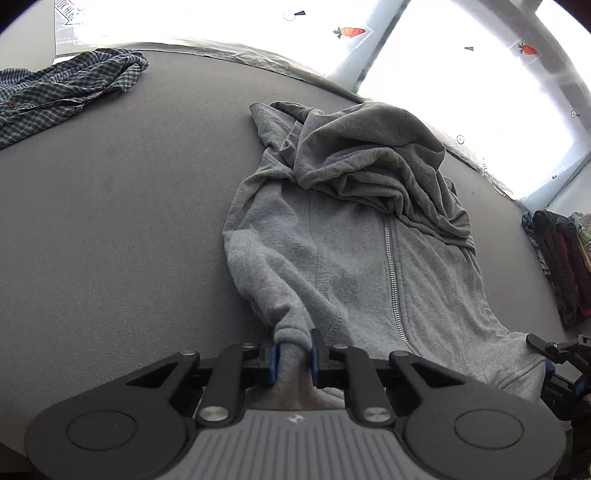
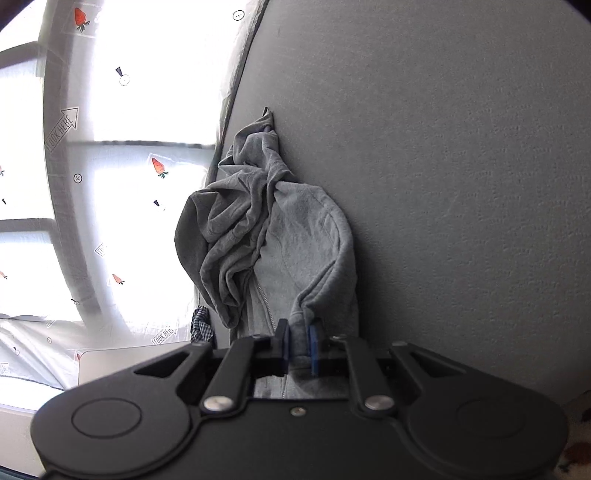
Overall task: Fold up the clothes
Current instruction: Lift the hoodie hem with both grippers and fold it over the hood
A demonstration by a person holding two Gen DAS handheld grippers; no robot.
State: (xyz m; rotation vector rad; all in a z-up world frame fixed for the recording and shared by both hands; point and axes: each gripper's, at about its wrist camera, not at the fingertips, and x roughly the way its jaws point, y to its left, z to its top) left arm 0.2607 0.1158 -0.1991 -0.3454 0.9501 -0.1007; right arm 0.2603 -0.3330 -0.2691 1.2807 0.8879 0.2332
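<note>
Between both grippers' [image 1: 294, 356] [image 2: 298, 345] pads bunches the grey hoodie's [image 1: 354, 236] hem.

An arrow-shaped sticker [image 2: 62, 129] on the white patterned sheet [image 2: 140, 110] reads "LOOK HERE". A second arrow sticker [image 2: 163, 335], lower on the same sheet, carries the same words. In the left wrist view, another arrow sticker [image 1: 70, 11] at the top left edge is cut off and only partly readable.

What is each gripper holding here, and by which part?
Both hold the grey hoodie by its near hem: left gripper and right gripper, one at each corner.
</note>
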